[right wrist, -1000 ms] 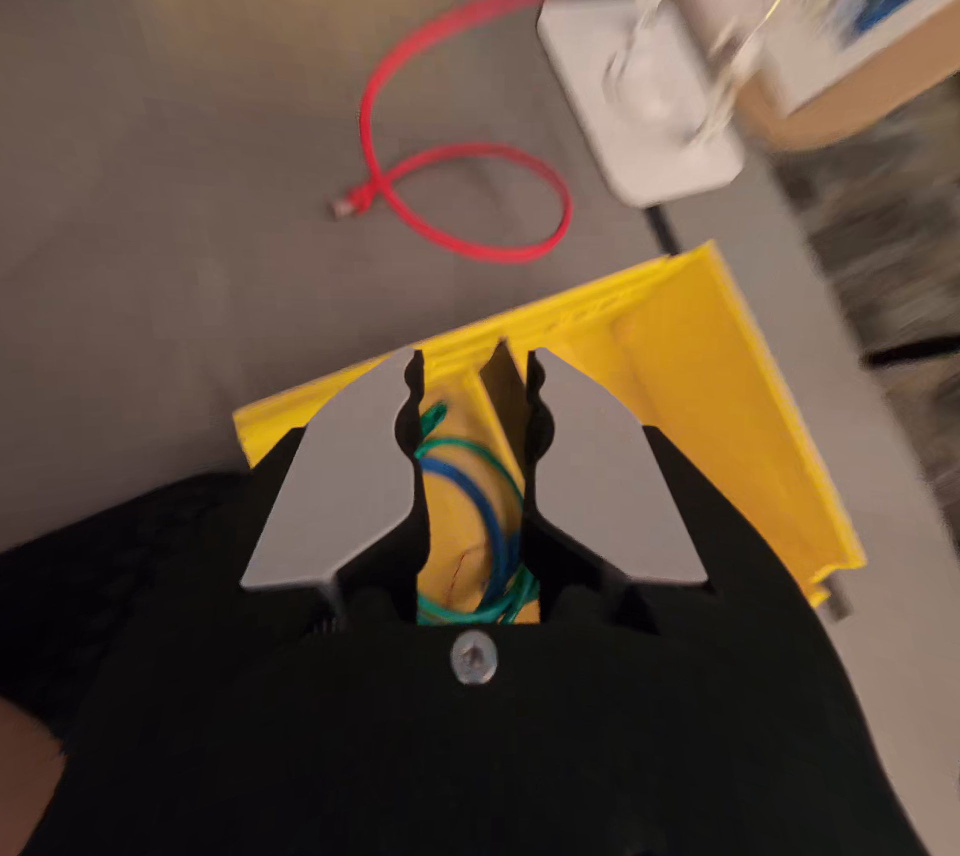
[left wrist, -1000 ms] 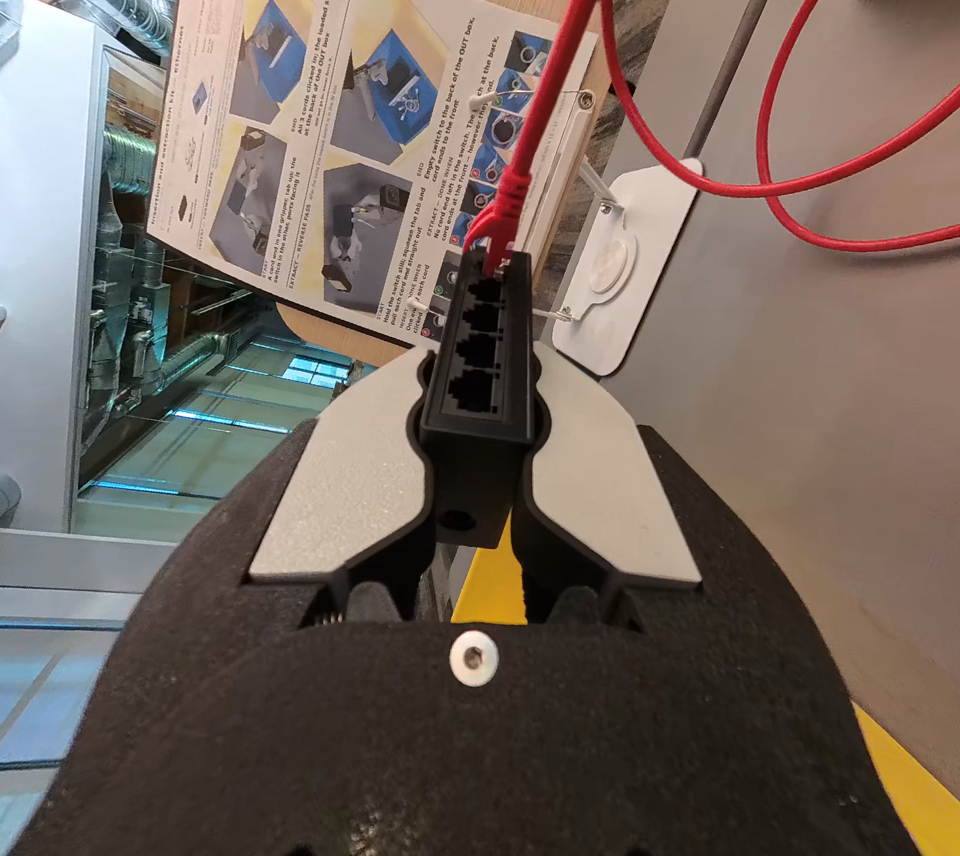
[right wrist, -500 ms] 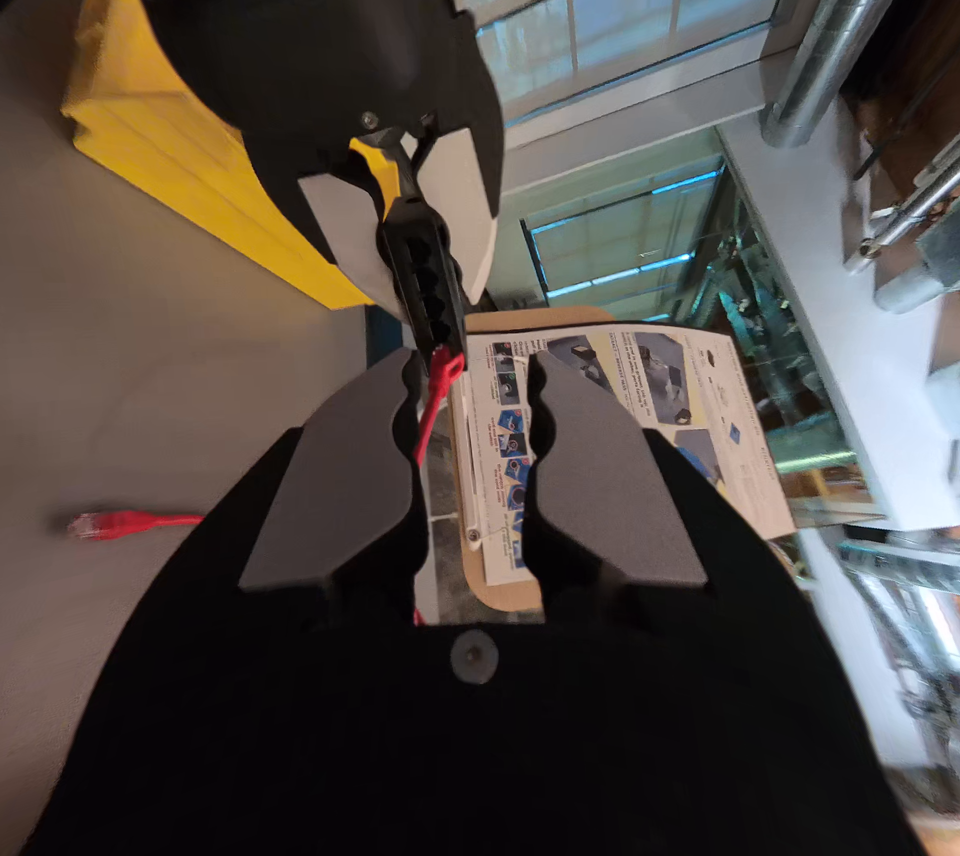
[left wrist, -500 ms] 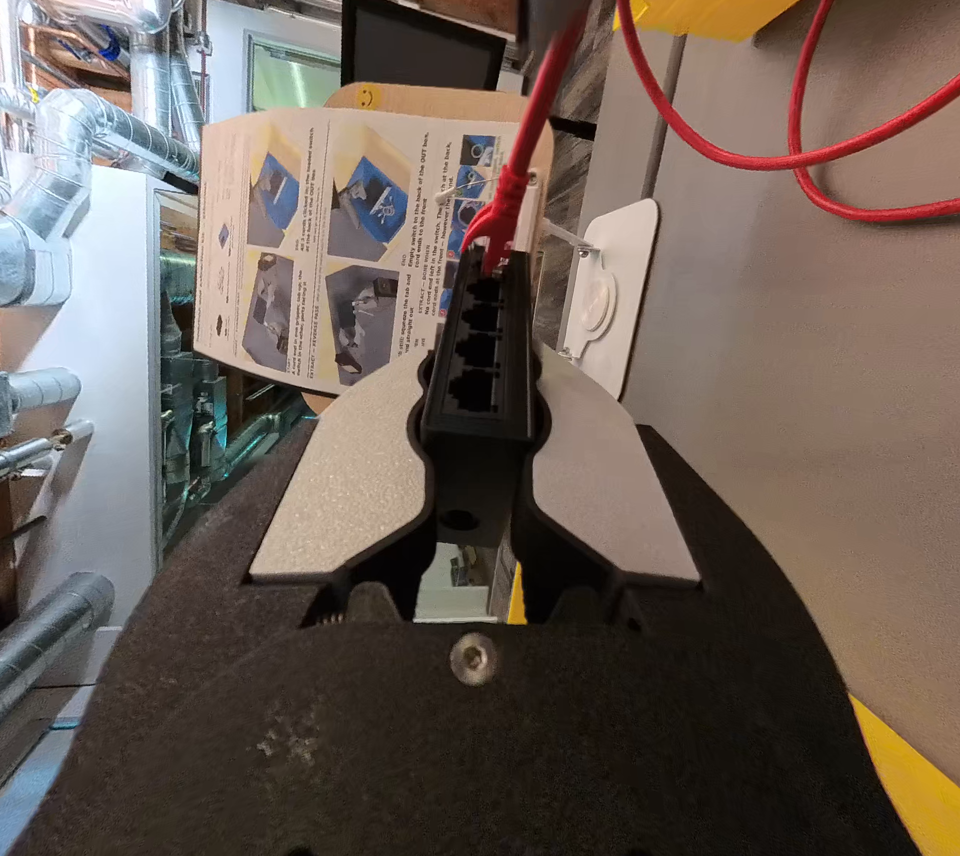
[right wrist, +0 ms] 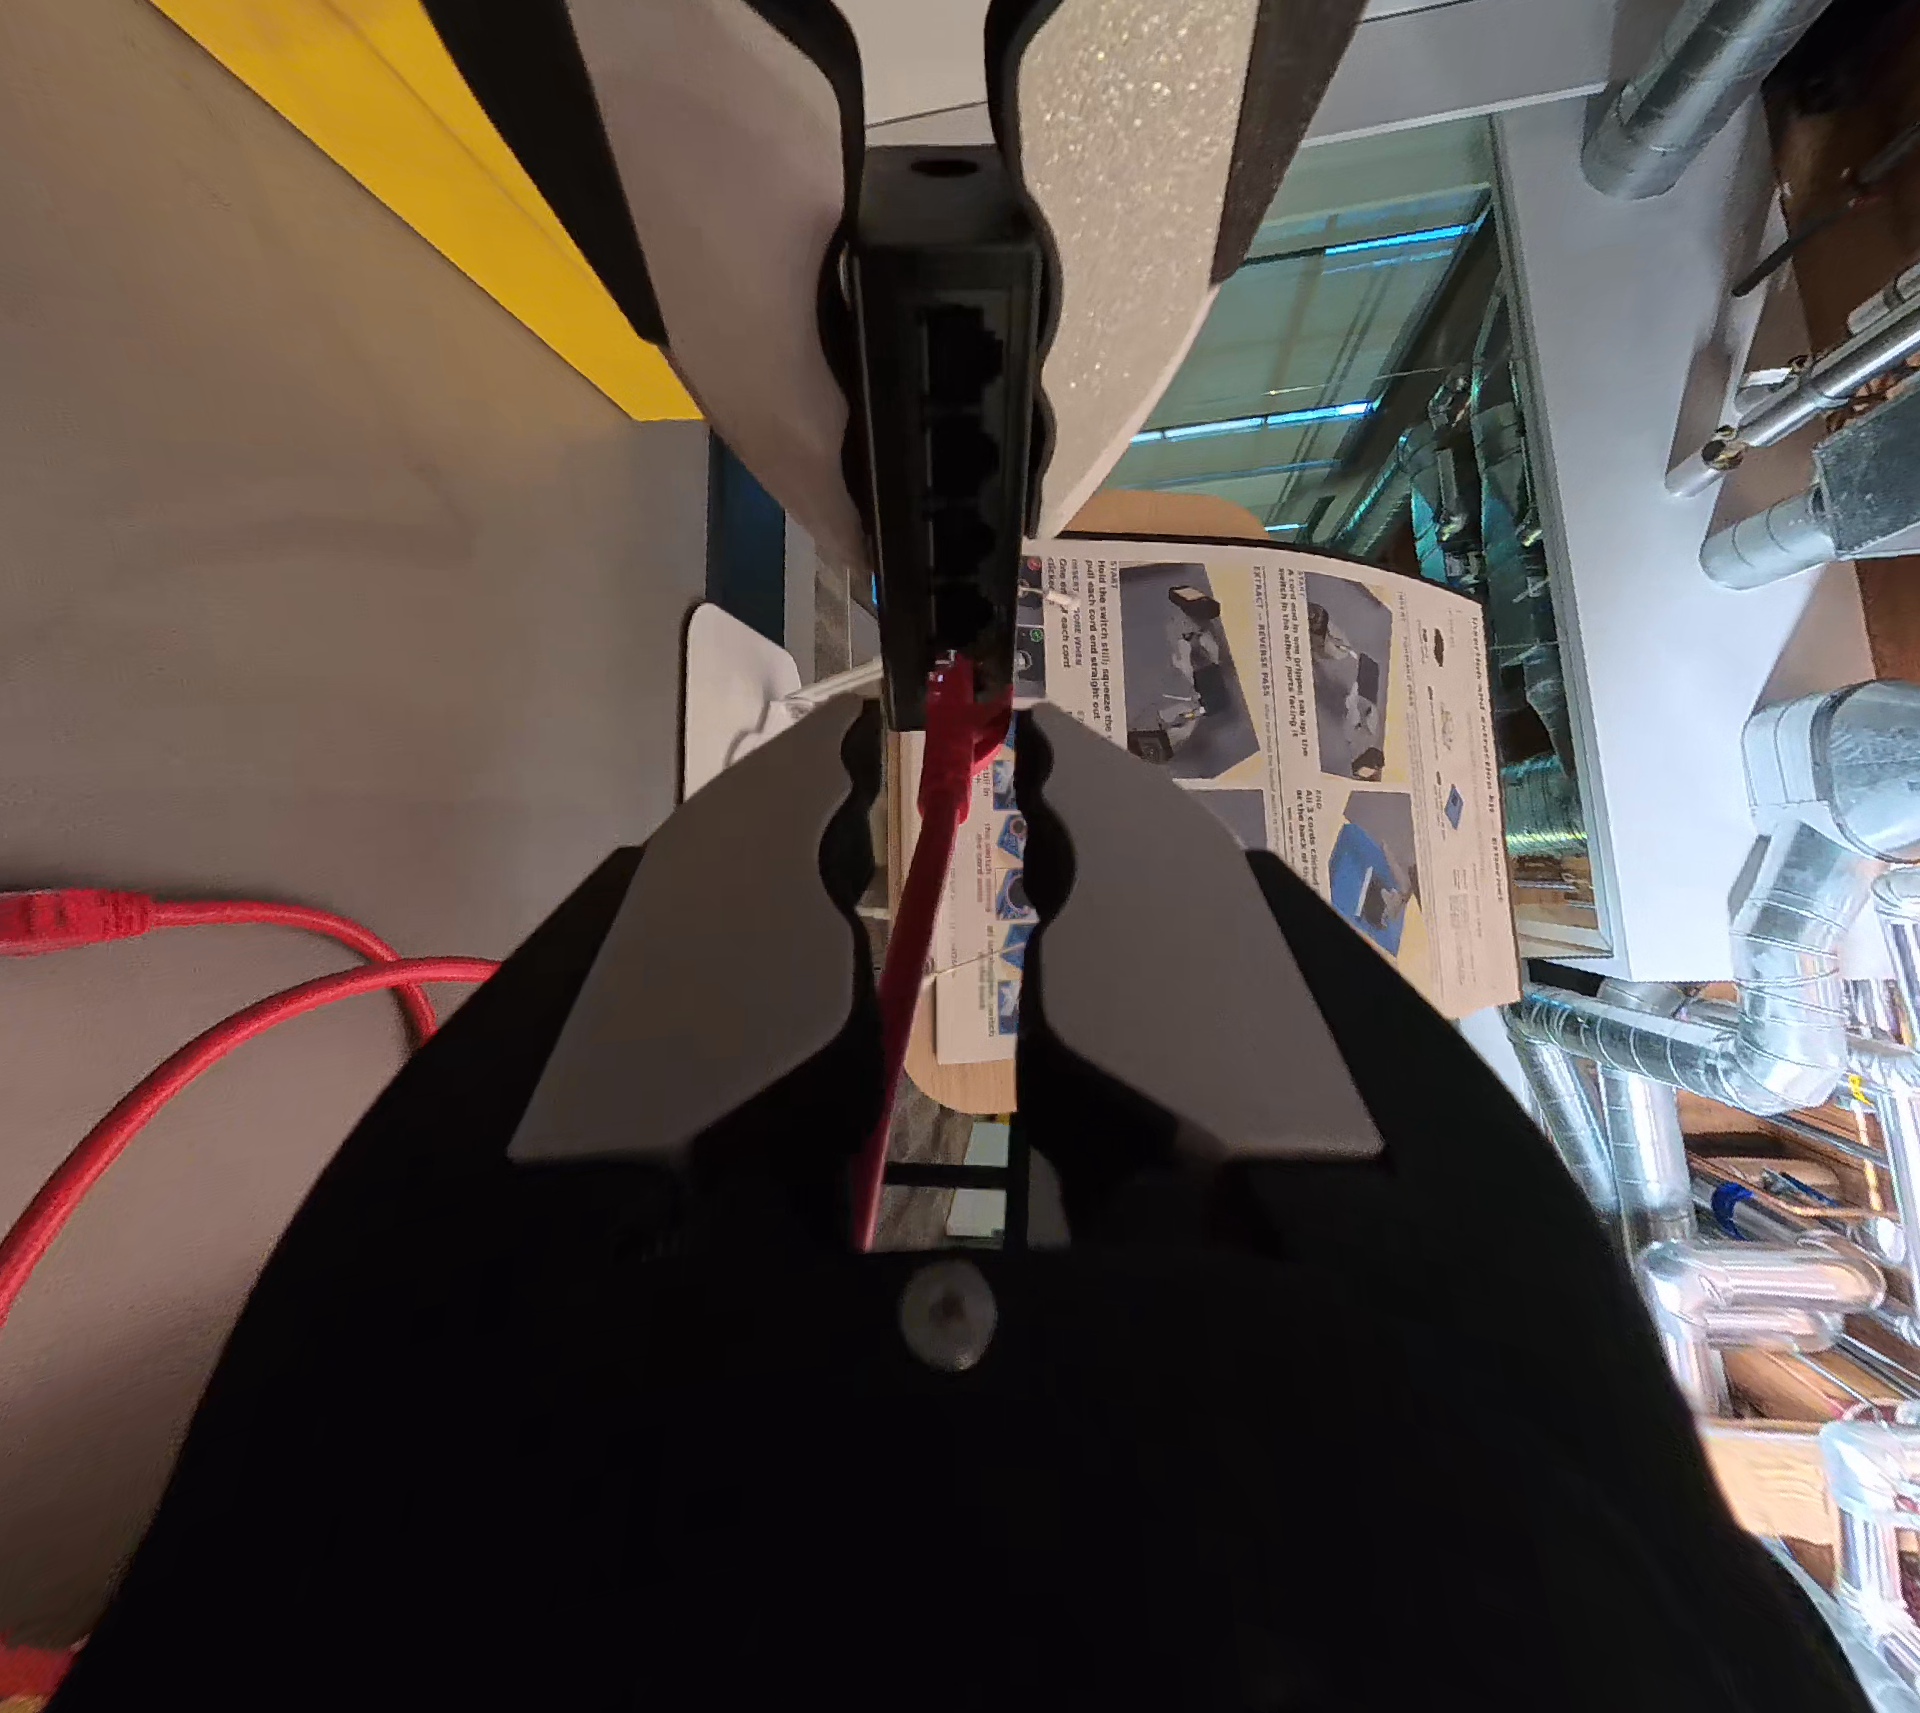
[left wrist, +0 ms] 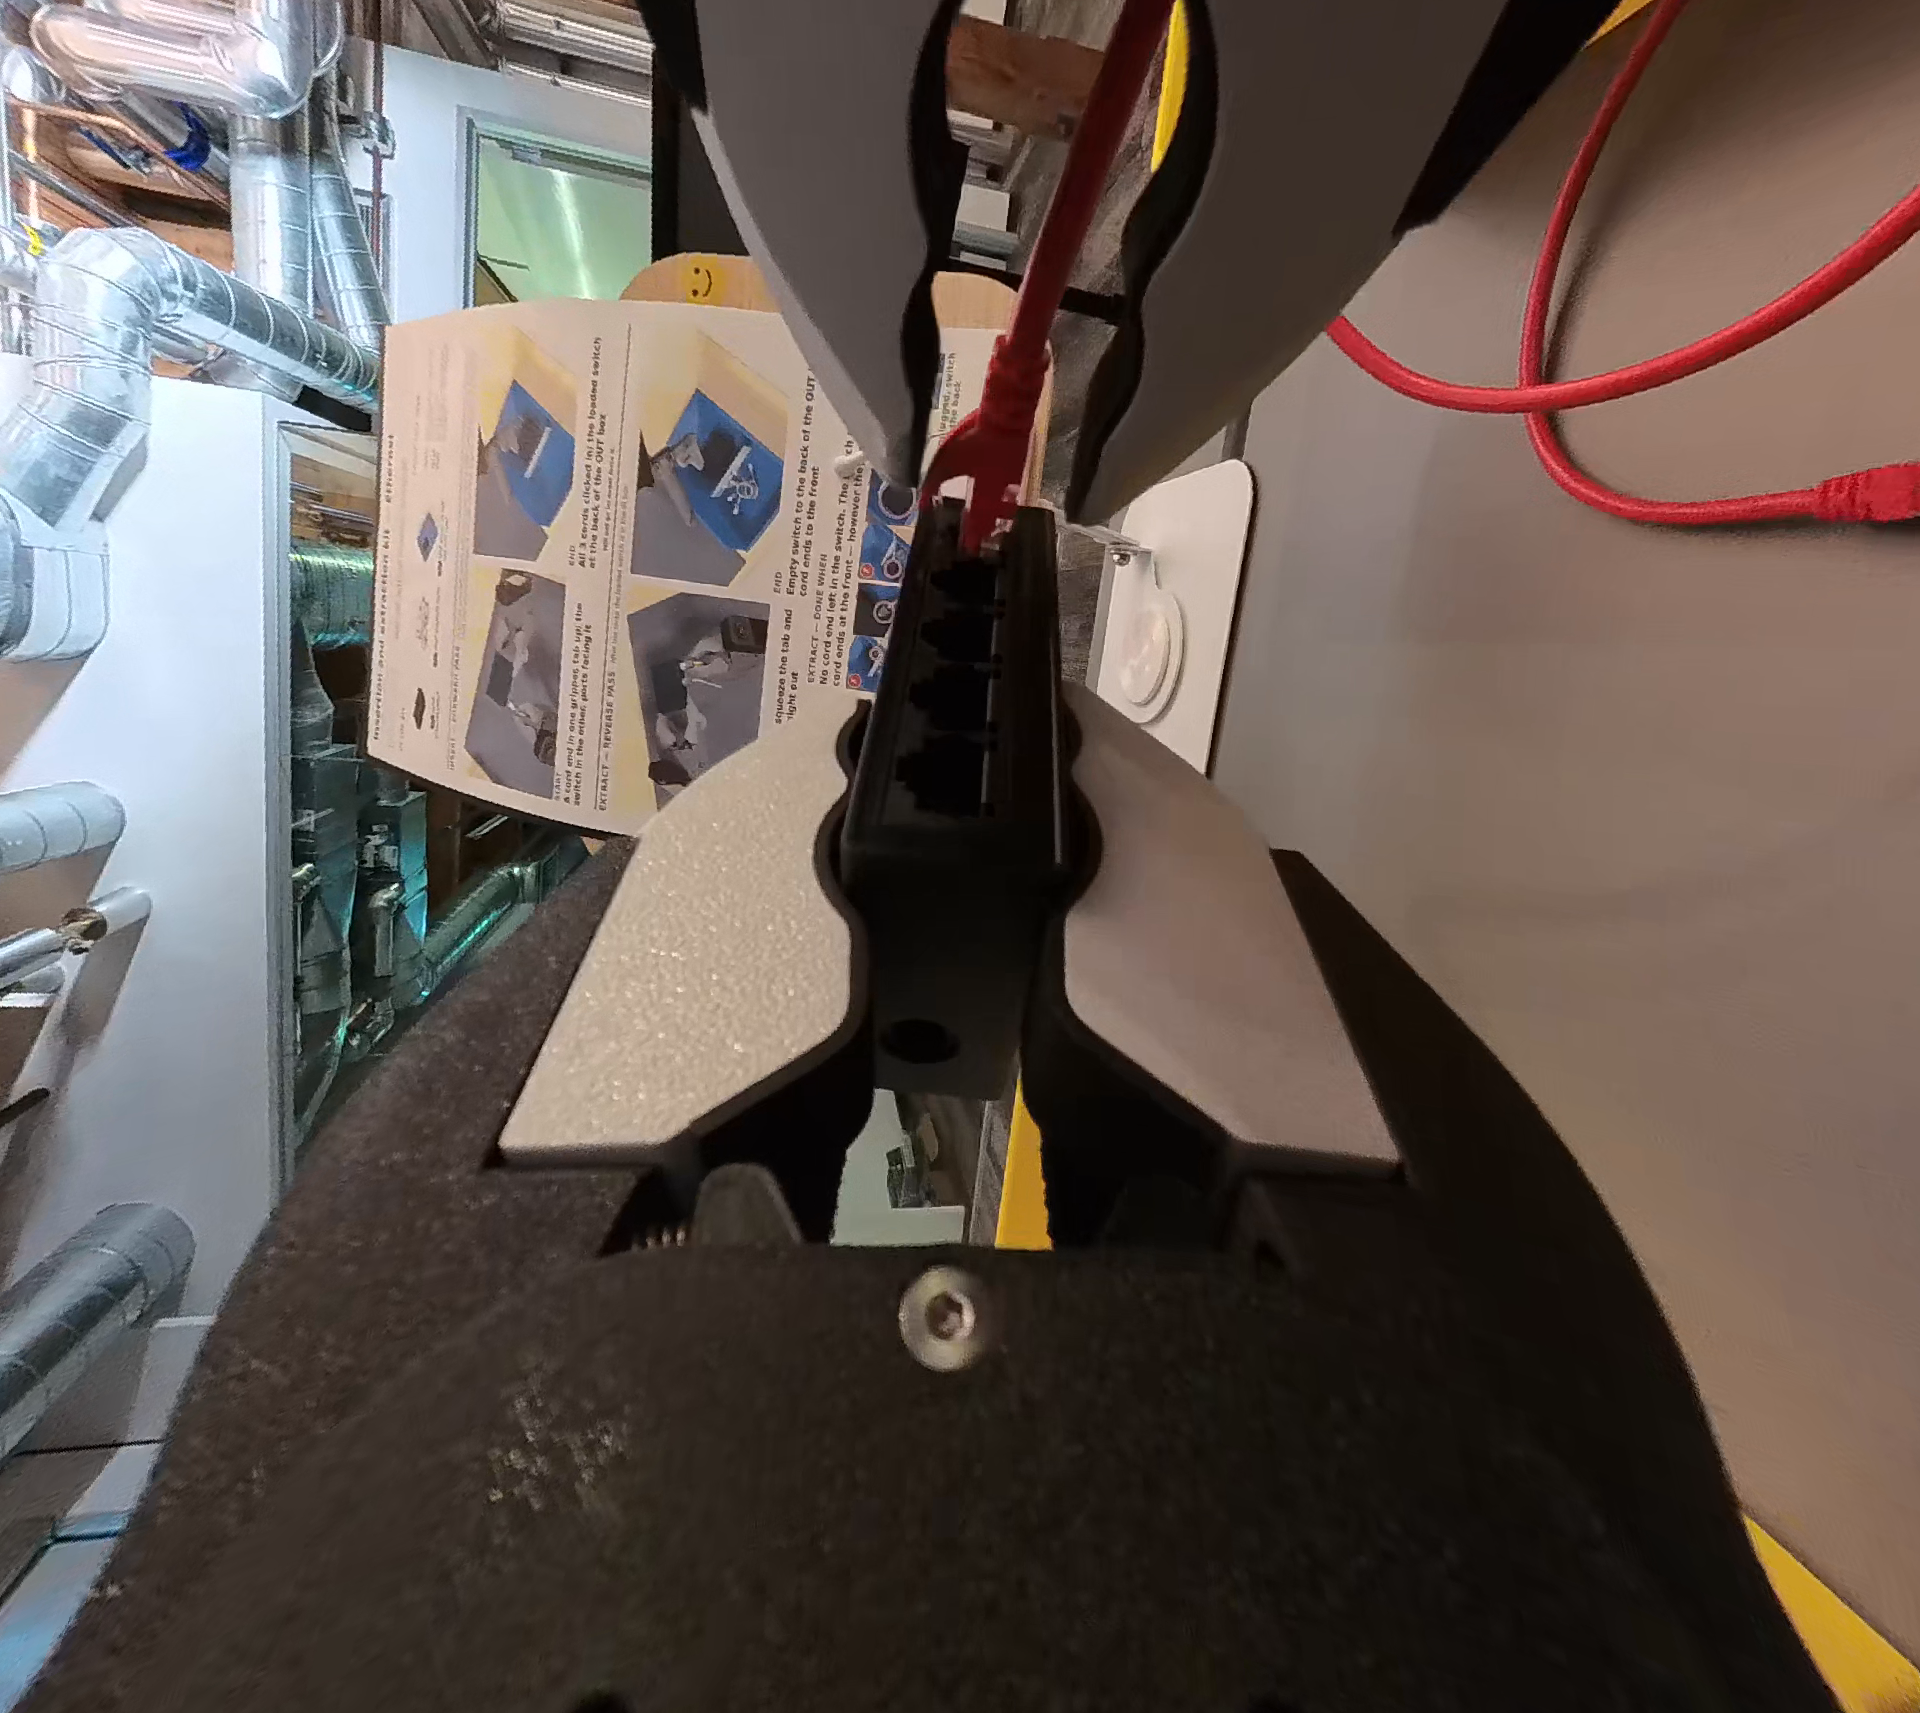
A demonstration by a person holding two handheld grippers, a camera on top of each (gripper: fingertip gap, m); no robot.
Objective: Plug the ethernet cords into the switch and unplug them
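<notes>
printed sheet (left wrist: 582, 562) behind gripped switch (left wrist: 961, 728)

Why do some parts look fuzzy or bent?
Left wrist view: the switch is sharp, the red cable on the table is soft, and the pipes bend from the wide lens. Right wrist view: the right tool is dark and the cable's loose plug is blurred.

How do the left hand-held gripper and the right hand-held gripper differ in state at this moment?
The left hand-held gripper is shut on the black switch; the right hand-held gripper is open, its fingers on either side of the red cord without pinching it. The left grips a rigid box; the right straddles the plugged-in cord. Both have grey fingers.
</notes>
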